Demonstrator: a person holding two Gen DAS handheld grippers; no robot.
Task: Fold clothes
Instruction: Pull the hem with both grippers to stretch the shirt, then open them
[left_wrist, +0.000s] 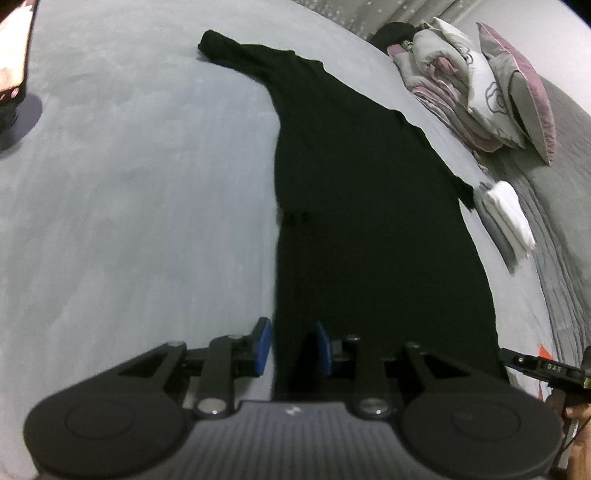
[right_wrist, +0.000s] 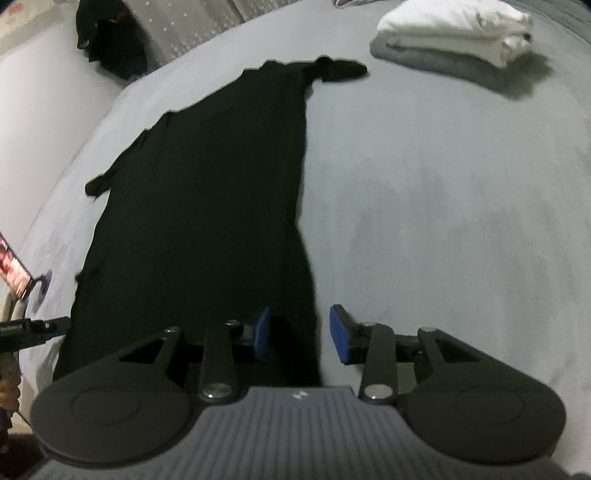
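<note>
In your left wrist view, a lit screen (left_wrist: 13, 48) sits at the upper left edge of the frame on the grey bedspread (left_wrist: 129, 184). Low in the frame, your left gripper (left_wrist: 291, 349) has its jaws a narrow way apart; the near left edge of the black garment (left_wrist: 369, 221) runs down between the blue pads (left_wrist: 263, 345), and you cannot tell whether they touch it. The garment lies flat up the middle of the frame, one sleeve reaching toward the upper left, the other toward the right. At the right, a folded white piece (left_wrist: 506, 210) lies just beside that right sleeve end, and pillows and a rolled quilt (left_wrist: 480, 85) are piled in the upper right. The tip of your other gripper shows at the lower right edge.

In your right wrist view, the left tool's tip pokes in at the lower left edge, beside the garment's (right_wrist: 207, 203) left border. The garment fills the centre-left of the frame. Your right gripper (right_wrist: 299, 334) stands with jaws moderately apart, straddling the garment's near right edge: the left pad over the cloth, the right pad (right_wrist: 340, 334) over bare bedspread (right_wrist: 443, 221). Folded white and grey clothes (right_wrist: 458, 33) are stacked in the upper right.
</note>
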